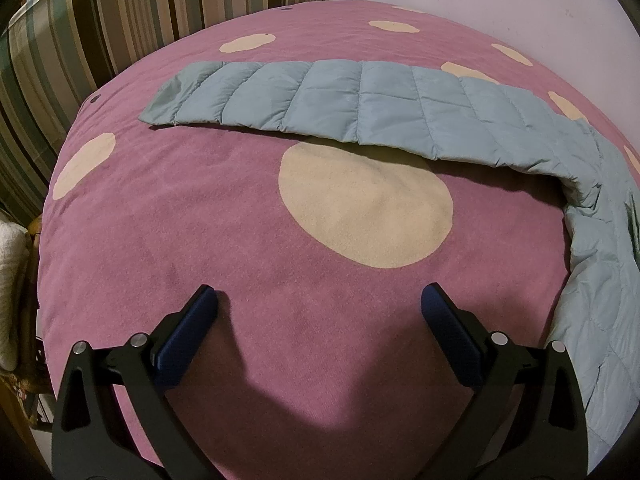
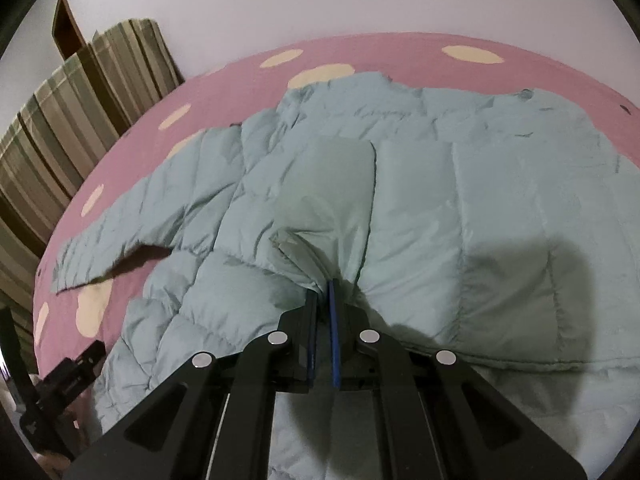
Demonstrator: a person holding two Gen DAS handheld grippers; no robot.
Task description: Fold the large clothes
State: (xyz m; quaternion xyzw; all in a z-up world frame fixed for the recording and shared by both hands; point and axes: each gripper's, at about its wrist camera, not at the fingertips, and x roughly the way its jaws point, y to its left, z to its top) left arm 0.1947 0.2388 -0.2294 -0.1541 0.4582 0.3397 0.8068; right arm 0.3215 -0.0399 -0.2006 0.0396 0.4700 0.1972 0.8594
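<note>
The quilted jacket [image 2: 400, 200] is spread on the dotted bedspread [image 1: 200, 240]. Its hem is pinched between the closed jaws of the right gripper [image 2: 322, 292], presumably for folding over. The left gripper [image 1: 319, 300] is held apart, empty, above bare bedspread beside the outstretched sleeve [image 1: 320, 104].

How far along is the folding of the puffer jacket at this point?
Early. Done: the jacket lies spread on the pink dotted blanket, one sleeve stretched flat. In hand: the right claw is shut on a bunched piece of the jacket's near side. The left claw is open over bare blanket. Left: sleeves and body show no finished fold.
</note>
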